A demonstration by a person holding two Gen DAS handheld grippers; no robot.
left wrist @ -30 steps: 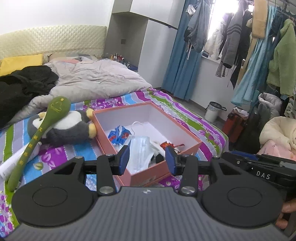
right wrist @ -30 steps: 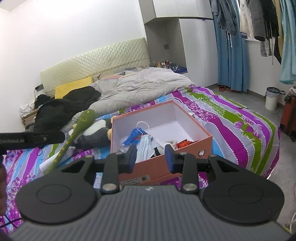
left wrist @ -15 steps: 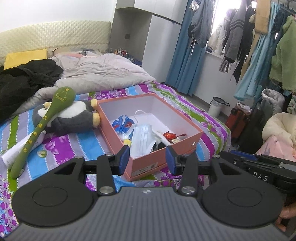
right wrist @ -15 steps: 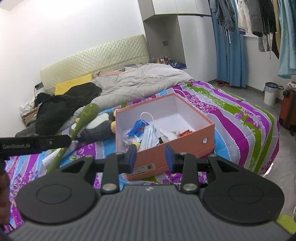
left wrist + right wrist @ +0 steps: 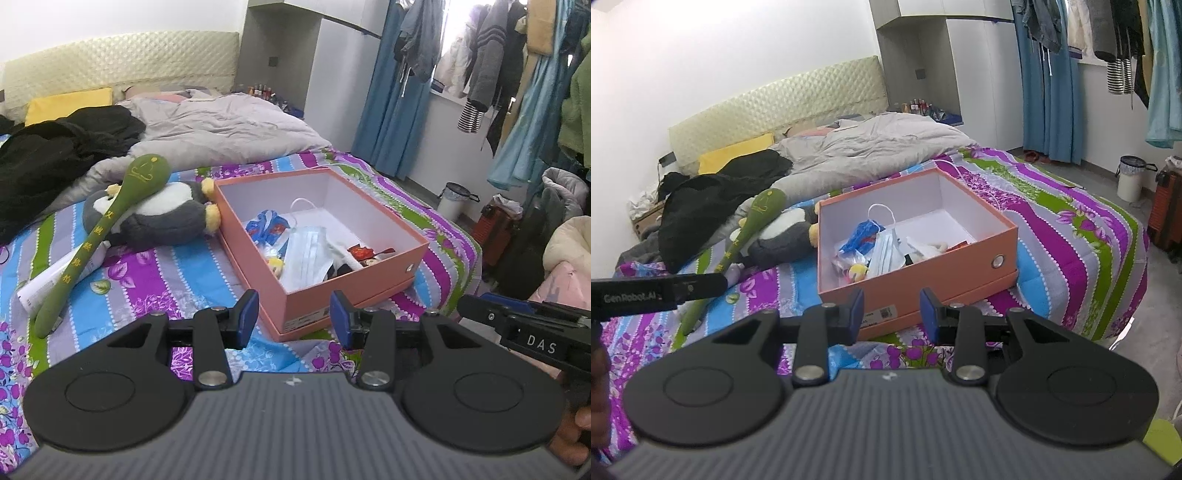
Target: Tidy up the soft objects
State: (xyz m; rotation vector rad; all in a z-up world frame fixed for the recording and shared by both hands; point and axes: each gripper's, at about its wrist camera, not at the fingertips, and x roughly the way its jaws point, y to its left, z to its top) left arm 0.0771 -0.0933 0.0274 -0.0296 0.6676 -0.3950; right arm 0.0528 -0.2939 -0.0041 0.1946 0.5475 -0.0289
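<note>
An open pink box (image 5: 354, 291) (image 5: 923, 273) sits on the striped bed and holds face masks (image 5: 306, 254), a blue wrapper (image 5: 266, 227) and small items. A grey-and-white penguin plush (image 5: 159, 218) (image 5: 783, 236) lies left of the box, touching it. A long green soft mallet (image 5: 92, 236) (image 5: 746, 236) rests across the plush. My left gripper (image 5: 291, 317) is open and empty, short of the box's near corner. My right gripper (image 5: 892, 312) is open and empty, in front of the box's near wall.
A grey duvet (image 5: 221, 125), black clothes (image 5: 55, 155) and a yellow pillow (image 5: 70, 105) lie at the head of the bed. A white tube (image 5: 55, 280) lies under the mallet. Hanging clothes (image 5: 498, 62), a bin (image 5: 456, 199) and a suitcase (image 5: 1167, 206) stand at the right.
Both grippers have pulled back from the box and risen, so the box looks farther and smaller. Jaws stay open. Nothing on the bed has moved.
</note>
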